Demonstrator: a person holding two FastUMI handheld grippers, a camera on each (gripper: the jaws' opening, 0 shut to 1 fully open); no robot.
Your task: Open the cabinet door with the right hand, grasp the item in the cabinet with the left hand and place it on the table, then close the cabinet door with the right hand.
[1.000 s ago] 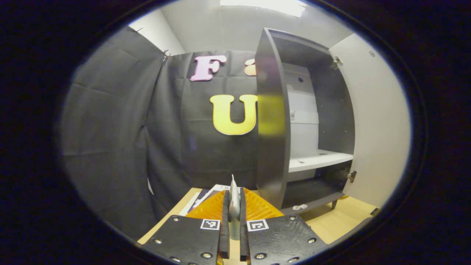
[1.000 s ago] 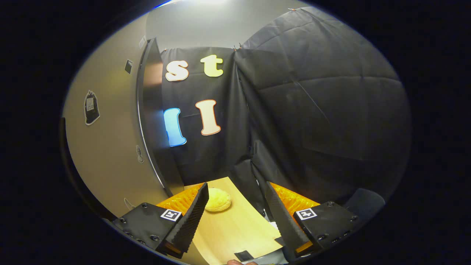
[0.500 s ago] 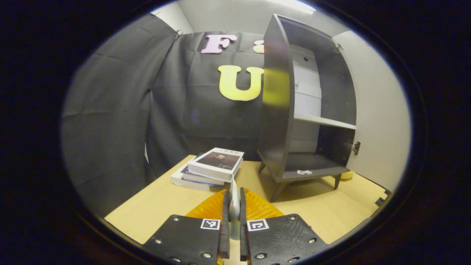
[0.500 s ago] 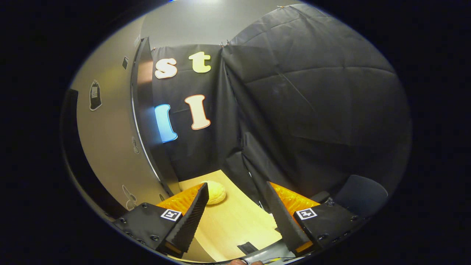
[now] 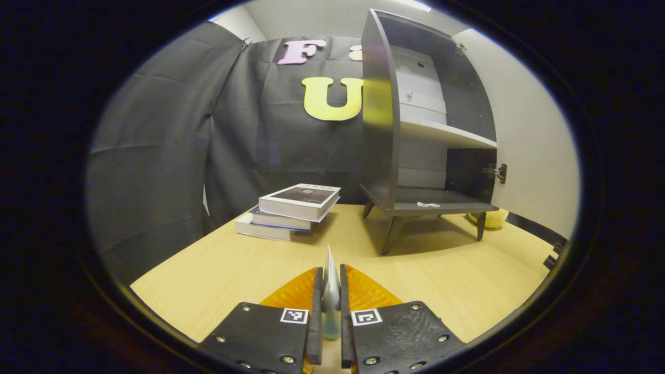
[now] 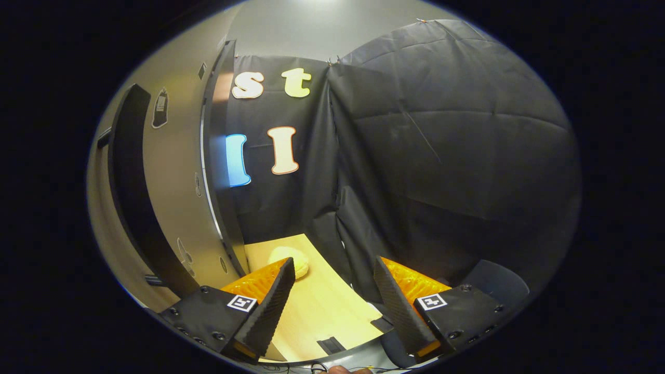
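The dark grey cabinet (image 5: 382, 130) stands on the wooden table (image 5: 249, 259) with its pale door (image 5: 530, 156) swung wide to the right. Its white shelf (image 5: 447, 136) is bare. My left gripper (image 5: 330, 275) is shut on a thin pale pointed item (image 5: 331, 262), held upright low over the table in front of the cabinet. In the right gripper view, my right gripper (image 6: 333, 262) stands open with nothing between its fingers. It is beside the door's outer face (image 6: 176, 197), which carries a long dark handle (image 6: 130, 182).
A stack of books (image 5: 296, 208) lies left of the cabinet. A yellow rounded object (image 6: 288, 257) sits on the table (image 6: 322, 311) by the door's foot, and shows past the cabinet leg as the yellow object (image 5: 491, 218). Small white bits (image 5: 428, 204) lie on the cabinet floor.
The left gripper has come down towards the table with the item still in it, so the books and tabletop came into view. The right gripper shifted, bringing the door handle into view.
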